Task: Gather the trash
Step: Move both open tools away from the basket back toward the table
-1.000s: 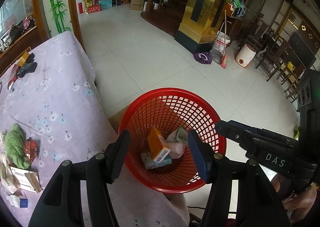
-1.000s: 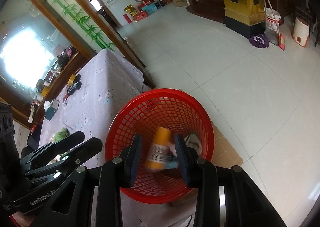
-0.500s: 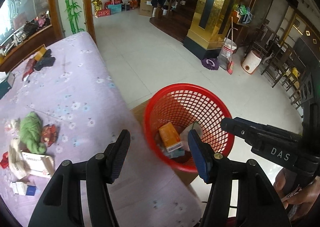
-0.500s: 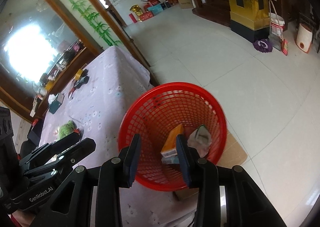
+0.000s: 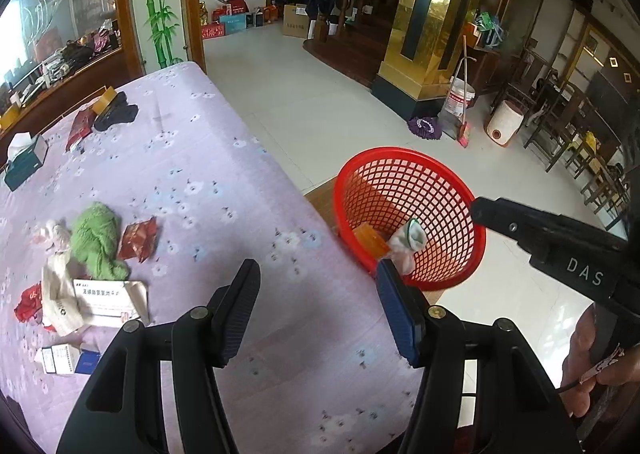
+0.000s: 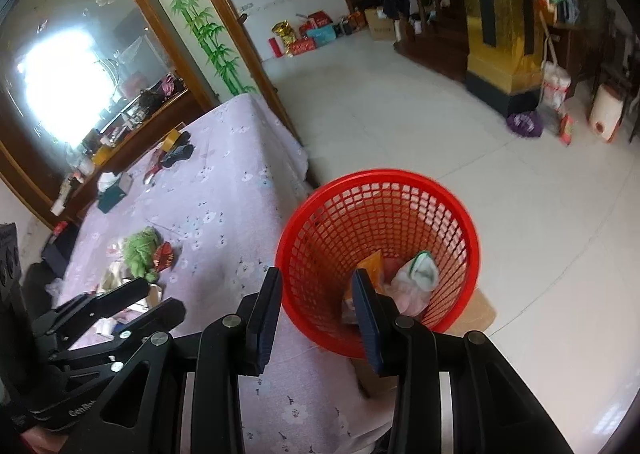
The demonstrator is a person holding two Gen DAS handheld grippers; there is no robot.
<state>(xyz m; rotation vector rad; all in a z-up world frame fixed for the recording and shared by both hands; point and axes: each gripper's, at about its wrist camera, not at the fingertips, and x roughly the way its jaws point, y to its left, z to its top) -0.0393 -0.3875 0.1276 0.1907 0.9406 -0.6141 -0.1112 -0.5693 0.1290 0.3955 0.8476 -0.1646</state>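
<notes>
Pale floor tiles (image 5: 320,106) carry a round red plastic mesh basket (image 5: 436,190), standing just beside the edge of the surface draped in lilac flowered cloth (image 5: 208,190). Inside the basket lie an orange carton (image 5: 370,240) and a crumpled white wad (image 5: 408,240). On the cloth, near its left side, a green knitted rag (image 5: 98,238), a red foil wrapper (image 5: 138,240) and white paper boxes (image 5: 106,298) remain together. Left tool (image 5: 316,306) hangs over the cloth, jaws apart and empty; right tool (image 6: 316,314) likewise empty, jaws apart at the basket's near rim.
</notes>
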